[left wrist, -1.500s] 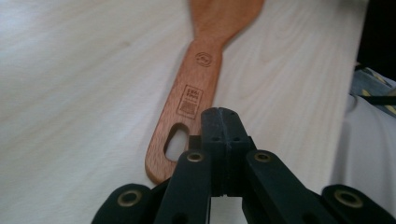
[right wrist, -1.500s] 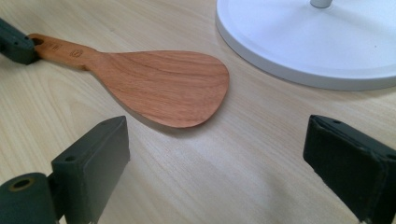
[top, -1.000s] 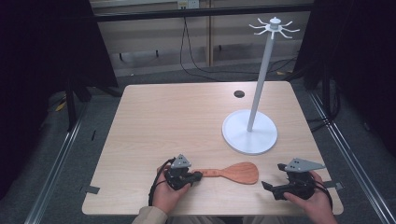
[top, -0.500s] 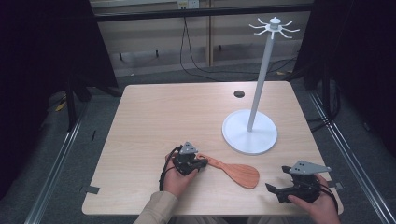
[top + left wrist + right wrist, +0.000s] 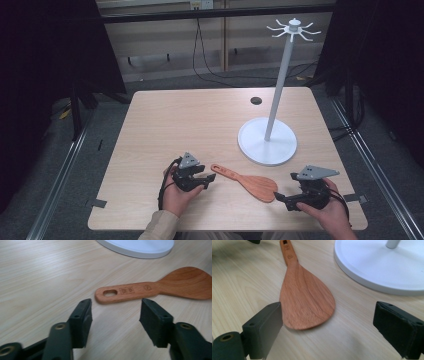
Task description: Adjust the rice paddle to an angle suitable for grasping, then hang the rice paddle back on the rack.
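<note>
Jaws apart — flat reddish-brown wooden spatula

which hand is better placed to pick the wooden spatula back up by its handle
Left, probably. The left gripper sits open just off the spatula handle's holed end. The right gripper, also open, faces the broad blade.

Wooden spatula, reddish-brown, lying flat on the table near the front edge. Handle with an oval hole and small stamped marks, angled back-left; broad rounded blade pointing front-right. Not gripped, just sitting there.
</note>
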`<state>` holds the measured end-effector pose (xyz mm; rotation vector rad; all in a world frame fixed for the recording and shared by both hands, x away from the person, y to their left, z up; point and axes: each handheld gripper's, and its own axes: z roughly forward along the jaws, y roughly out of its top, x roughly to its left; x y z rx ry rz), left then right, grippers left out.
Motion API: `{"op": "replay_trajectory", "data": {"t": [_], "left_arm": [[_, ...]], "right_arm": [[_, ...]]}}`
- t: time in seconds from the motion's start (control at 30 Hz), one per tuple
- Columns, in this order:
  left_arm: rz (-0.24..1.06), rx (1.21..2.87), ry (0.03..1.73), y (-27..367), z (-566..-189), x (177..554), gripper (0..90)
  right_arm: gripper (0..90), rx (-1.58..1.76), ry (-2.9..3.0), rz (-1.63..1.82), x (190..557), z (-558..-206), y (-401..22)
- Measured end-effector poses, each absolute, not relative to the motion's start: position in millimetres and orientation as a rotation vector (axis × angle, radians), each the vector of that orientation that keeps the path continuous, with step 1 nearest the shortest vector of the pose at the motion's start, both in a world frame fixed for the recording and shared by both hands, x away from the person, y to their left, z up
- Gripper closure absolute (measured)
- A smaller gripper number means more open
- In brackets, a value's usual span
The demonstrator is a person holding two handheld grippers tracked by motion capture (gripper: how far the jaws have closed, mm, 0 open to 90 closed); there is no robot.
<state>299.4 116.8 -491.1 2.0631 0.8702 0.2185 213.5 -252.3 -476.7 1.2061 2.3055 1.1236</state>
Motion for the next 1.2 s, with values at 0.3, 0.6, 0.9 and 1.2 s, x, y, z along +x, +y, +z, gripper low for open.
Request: {"op": "replay_trajectory", "data": {"t": [0.3,0.6,0.9,1.2], "left_arm": [[0.275,2.047,0.885,134,-486,288,23.3],[0.301,2.005,0.911,156,-481,279,12.6],[0.298,1.972,0.932,168,-481,275,7.8],[0.297,1.973,0.931,166,-483,277,7.5]], "right_arm": [[8.9,1.156,2.348,1.137,228,-469,-231],[8.9,1.097,2.405,1.133,244,-466,-205],[9.3,1.054,2.455,1.115,253,-463,-184],[11.0,1.053,2.486,1.069,268,-457,-175]]}}
